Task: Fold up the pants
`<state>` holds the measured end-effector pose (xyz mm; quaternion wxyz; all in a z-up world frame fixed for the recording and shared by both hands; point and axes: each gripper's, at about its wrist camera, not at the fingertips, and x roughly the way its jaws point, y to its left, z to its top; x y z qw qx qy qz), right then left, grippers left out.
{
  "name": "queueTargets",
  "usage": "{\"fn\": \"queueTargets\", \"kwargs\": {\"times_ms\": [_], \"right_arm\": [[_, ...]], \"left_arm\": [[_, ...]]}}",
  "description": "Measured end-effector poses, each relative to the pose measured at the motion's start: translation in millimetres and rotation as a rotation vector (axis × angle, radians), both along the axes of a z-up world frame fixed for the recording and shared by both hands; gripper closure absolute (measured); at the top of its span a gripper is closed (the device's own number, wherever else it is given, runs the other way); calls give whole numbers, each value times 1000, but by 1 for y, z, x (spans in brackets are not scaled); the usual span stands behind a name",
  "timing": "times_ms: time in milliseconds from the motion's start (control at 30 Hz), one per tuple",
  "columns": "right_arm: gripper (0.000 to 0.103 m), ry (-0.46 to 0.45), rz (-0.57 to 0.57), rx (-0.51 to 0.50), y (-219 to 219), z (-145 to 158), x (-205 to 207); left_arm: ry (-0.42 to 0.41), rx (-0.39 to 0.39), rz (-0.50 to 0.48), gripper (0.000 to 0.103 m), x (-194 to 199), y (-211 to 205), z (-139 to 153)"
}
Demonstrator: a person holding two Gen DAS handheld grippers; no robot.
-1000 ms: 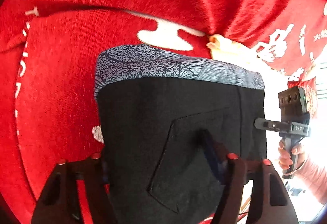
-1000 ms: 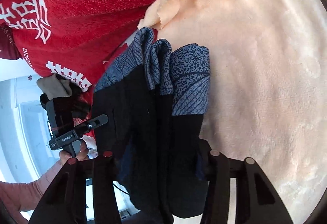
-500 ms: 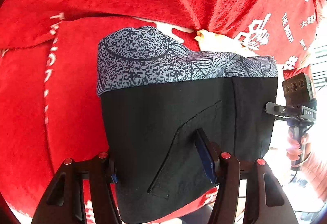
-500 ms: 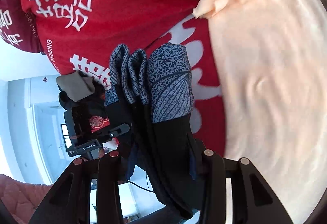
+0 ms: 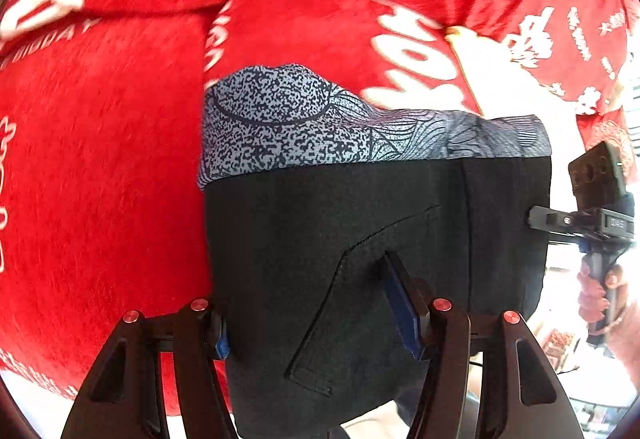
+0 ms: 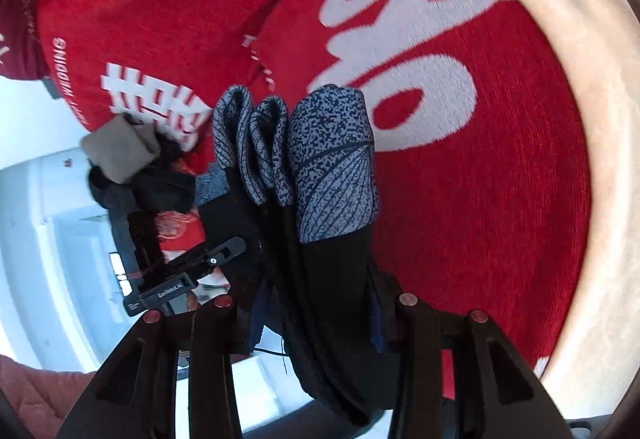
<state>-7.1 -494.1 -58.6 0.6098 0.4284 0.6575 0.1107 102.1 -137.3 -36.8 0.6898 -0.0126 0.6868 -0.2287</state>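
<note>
Above the red blanket (image 5: 100, 167), both the left gripper (image 5: 316, 323) and right gripper (image 6: 308, 311) clamp the folded pants (image 5: 360, 239), held aloft between them; carrying looks underway, and lowering them flat near the blanket's middle seems next.

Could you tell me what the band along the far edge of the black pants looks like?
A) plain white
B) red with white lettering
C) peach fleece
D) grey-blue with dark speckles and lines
D: the band on the pants is grey-blue, speckled and lined with dark print in both views.
</note>
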Motion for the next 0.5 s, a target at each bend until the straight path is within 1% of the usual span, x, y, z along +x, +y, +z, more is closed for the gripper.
{"fn": "queueTargets", "kwargs": {"times_ms": [33,67,100,133,167,267,300,333,367,400,433,500], "right_arm": [[52,13,5,-43,1,-3,1],[49,30,-1,-72,0,-6,1],[44,52,-18,-90,-1,-8,1],[40,62,-24,-111,-2,-7,1],[38,69,-21,-151,-3,-3,0],[37,76,-1,-266,-5,12,-2],[37,72,11,-319,-6,20,-5],[41,64,21,-359,-6,28,-5],[49,39,31,-406,-5,39,-3],[68,14,40,-430,-8,45,-3],[80,-9,49,-446,-7,53,1],[82,-69,66,-449,-2,65,8]], "left_arm": [[-9,33,14,30,-1,4,-10],[-30,57,28,20,-1,9,-16],[-52,63,49,17,0,14,-19],[-54,52,72,15,2,20,-21],[-52,53,95,14,3,27,-22],[-79,86,132,14,5,40,-14],[-93,103,142,14,6,43,-9],[-115,125,155,14,7,46,-2],[-134,137,161,14,8,47,4],[-155,136,160,14,8,48,11],[-174,129,156,14,10,47,18],[-202,98,135,14,9,38,31]]}}
